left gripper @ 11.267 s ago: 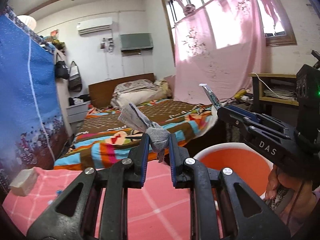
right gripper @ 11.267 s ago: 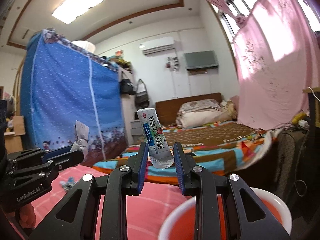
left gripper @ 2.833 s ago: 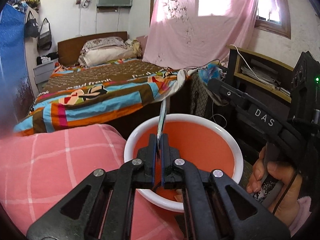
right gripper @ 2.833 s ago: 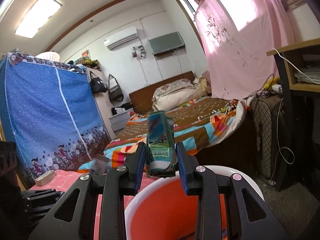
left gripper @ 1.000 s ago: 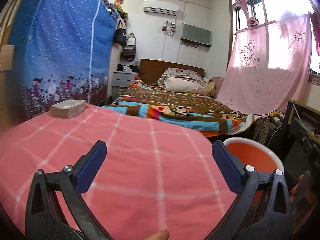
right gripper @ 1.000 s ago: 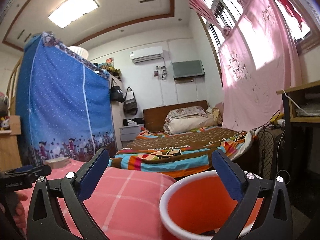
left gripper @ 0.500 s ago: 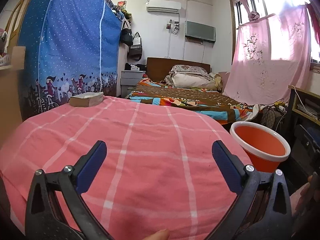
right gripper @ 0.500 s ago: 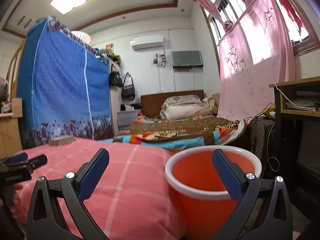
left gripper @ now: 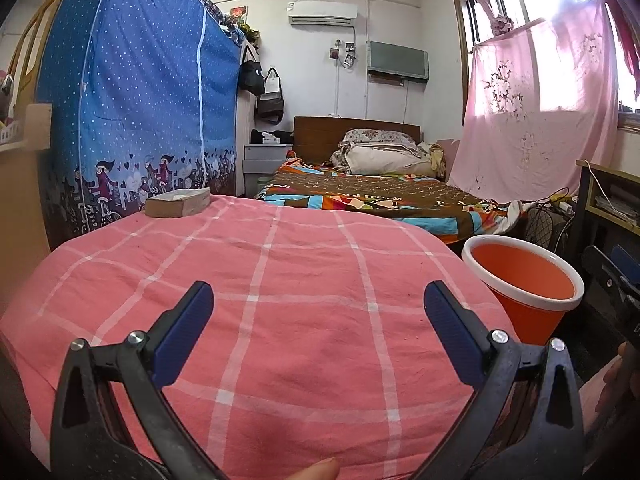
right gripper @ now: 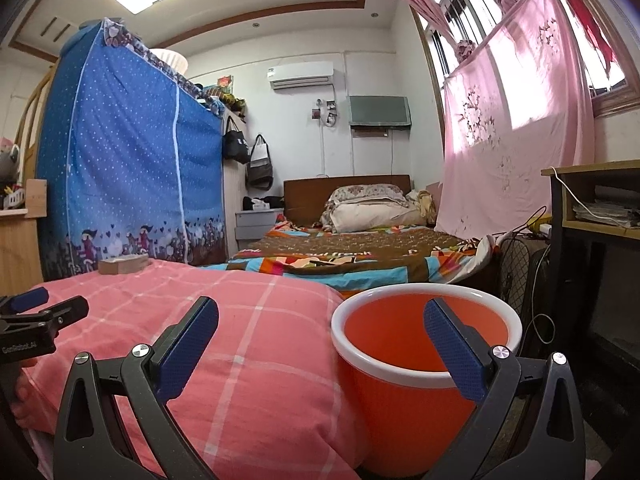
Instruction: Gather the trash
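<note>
The orange bin (left gripper: 524,280) stands upright on the floor just beside the right edge of the pink checked cloth (left gripper: 280,280), its white-rimmed mouth facing up and its long axis vertical. From the left wrist view its base is cut off behind the cloth and the gripper's right finger; the inside reads as plain orange wall, and the bottom is hidden, so any trash in it cannot be made out. The left gripper (left gripper: 318,330) hangs over the cloth with its 2 blue-padded fingers spread wide, holding nothing. The right gripper (right gripper: 320,344) is likewise wide and empty, its right finger (right gripper: 452,348) crossing in front of the bin (right gripper: 404,344). A flat tan box (left gripper: 178,202) lies at the cloth's far left corner.
</note>
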